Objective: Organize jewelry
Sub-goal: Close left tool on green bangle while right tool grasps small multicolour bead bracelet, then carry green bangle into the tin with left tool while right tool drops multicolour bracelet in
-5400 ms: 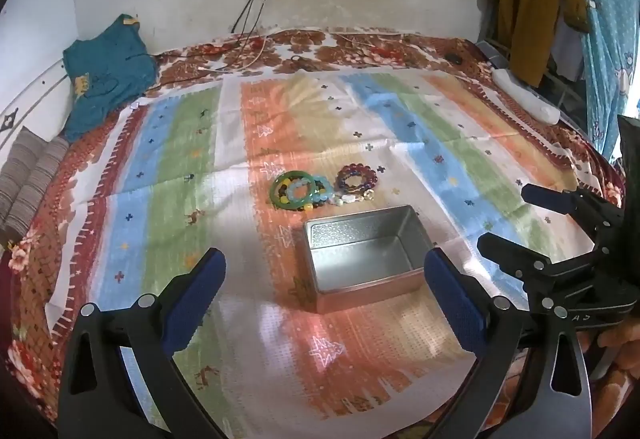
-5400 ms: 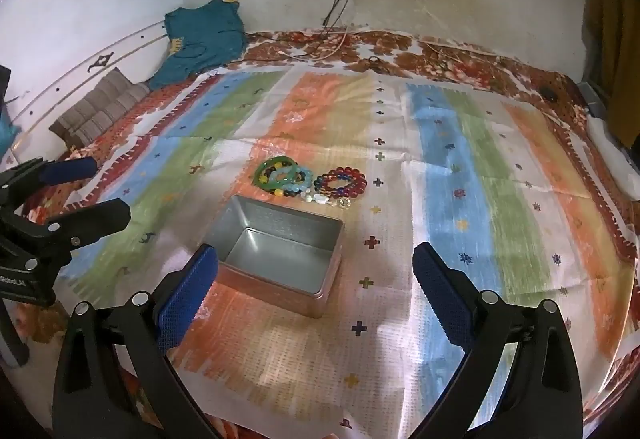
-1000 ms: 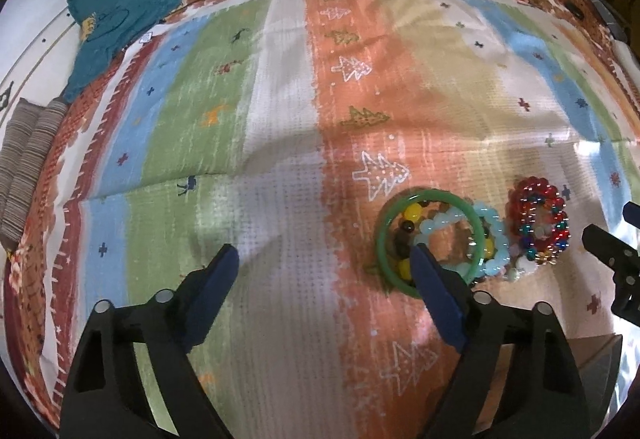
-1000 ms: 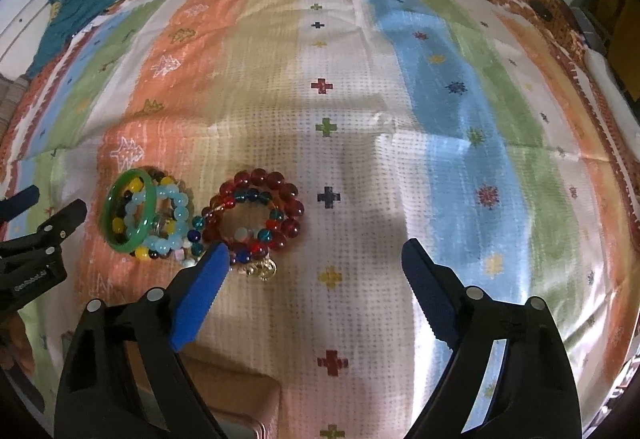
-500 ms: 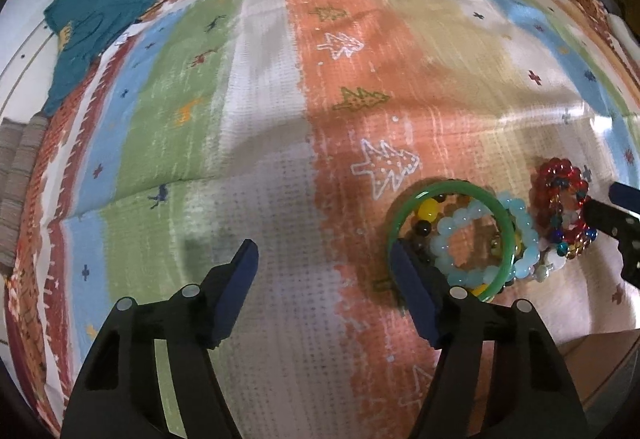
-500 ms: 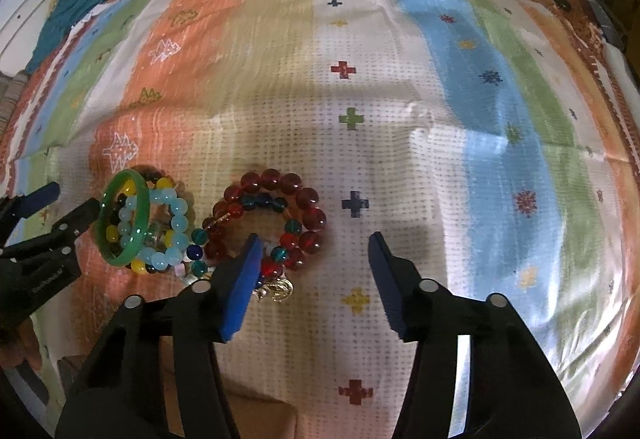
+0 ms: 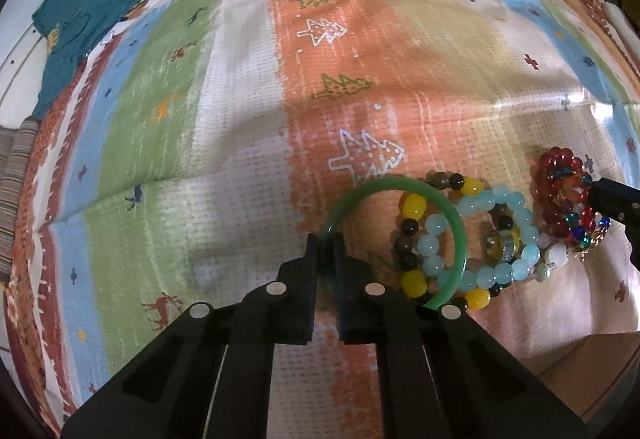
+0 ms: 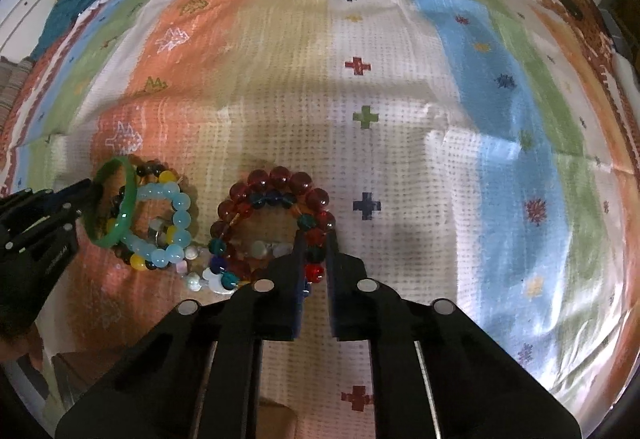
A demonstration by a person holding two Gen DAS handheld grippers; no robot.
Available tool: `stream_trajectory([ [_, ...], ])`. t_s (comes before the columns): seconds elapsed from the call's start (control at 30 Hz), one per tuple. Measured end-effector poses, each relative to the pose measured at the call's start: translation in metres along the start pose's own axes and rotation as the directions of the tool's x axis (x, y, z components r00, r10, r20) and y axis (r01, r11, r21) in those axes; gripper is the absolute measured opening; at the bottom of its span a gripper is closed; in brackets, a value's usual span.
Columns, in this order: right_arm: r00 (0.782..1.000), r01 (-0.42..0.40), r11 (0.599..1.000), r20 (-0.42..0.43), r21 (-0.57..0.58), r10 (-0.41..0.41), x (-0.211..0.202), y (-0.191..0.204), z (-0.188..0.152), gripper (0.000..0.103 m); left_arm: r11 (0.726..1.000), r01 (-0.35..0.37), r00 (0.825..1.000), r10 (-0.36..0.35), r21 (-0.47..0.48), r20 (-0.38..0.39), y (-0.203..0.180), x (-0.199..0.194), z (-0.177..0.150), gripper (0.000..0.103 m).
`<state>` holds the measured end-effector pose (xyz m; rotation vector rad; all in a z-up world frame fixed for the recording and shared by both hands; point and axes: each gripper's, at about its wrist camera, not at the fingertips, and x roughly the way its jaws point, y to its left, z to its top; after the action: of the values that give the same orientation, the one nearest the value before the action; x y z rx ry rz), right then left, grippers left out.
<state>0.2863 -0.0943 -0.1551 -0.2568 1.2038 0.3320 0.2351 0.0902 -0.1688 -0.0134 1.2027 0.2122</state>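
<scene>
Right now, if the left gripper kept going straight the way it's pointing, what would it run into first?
The left gripper is already closed on the green bangle; beyond that rim, probably only the striped bedspread, though depth is unclear.

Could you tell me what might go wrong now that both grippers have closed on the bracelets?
The left gripper pinches the green bangle, which overlaps the pale blue bead bracelet; lifting may drag that along. The right gripper grips only a few beads of the red bead bracelet, so it could slip out.
</scene>
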Motion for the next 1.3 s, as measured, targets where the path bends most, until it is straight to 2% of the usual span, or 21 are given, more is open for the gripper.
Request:
stream_trajectory([
  [0.27, 1.000, -0.006, 1.000, 0.009, -0.011, 0.007, -0.006, -0.001, -0.002, 0.010, 1.000, -0.024, 0.999, 0.024, -0.003, 0.021, -0.002, -0.011, 0.000, 0.006],
  [0.6, 0.998, -0.026, 1.000, 0.055, -0.007, 0.026, -0.032, -0.007, -0.012, 0.010, 0.998, 0.008, 0.999, -0.006, -0.056, 0.032, 0.008, -0.038, -0.007, 0.007],
  [0.77, 0.995, -0.026, 1.000, 0.095, -0.016, 0.028, -0.050, -0.008, -0.013, 0.010, 0.996, 0.034, 0.998, -0.028, -0.085, 0.063, 0.014, -0.057, -0.008, 0.007],
  [1.1, 0.985, 0.013, 0.999, 0.174, -0.036, -0.007, -0.083, -0.006, -0.023, 0.010, 0.994, 0.073, 0.993, -0.064, -0.084, 0.096, -0.002, -0.090, -0.016, 0.007],
  [1.3, 0.979, -0.003, 0.999, 0.203, -0.037, 0.010, -0.100, -0.008, -0.031, 0.010, 0.995, 0.076, 0.990, -0.068, -0.061, 0.122, -0.011, -0.110, -0.025, 0.007],
])
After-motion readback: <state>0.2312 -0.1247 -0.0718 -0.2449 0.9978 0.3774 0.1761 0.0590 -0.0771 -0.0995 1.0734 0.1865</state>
